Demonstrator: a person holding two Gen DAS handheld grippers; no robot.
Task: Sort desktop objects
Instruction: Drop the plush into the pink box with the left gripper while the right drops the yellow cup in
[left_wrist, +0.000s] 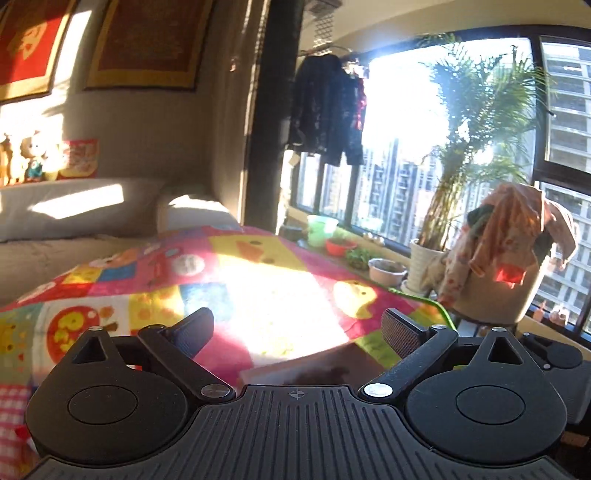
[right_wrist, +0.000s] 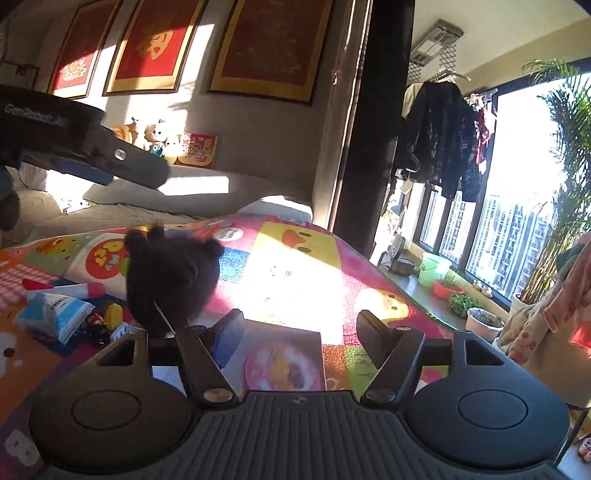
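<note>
My left gripper (left_wrist: 297, 328) is open and empty above a colourful cartoon table cloth (left_wrist: 155, 288). A flat card or book (left_wrist: 317, 365) lies just below and ahead of it. My right gripper (right_wrist: 299, 332) is open and empty over the same book (right_wrist: 284, 363), which shows a pink plate picture. A black fluffy plush (right_wrist: 171, 275) sits left of the right gripper. Further left lie a blue and white tissue packet (right_wrist: 55, 314), a white tube with a pink cap (right_wrist: 70, 290) and small yellow and red toys (right_wrist: 107, 317). The left gripper (right_wrist: 110, 158) also shows high at the left of the right wrist view.
A grey sofa (left_wrist: 74, 206) stands behind the table, with dolls (left_wrist: 33, 158) on its back. To the right is a window sill with a green tub (right_wrist: 434, 273), a red bowl (right_wrist: 447, 288), plant pots (right_wrist: 484, 323) and a palm. A chair draped with clothes (left_wrist: 509, 251) stands at the right.
</note>
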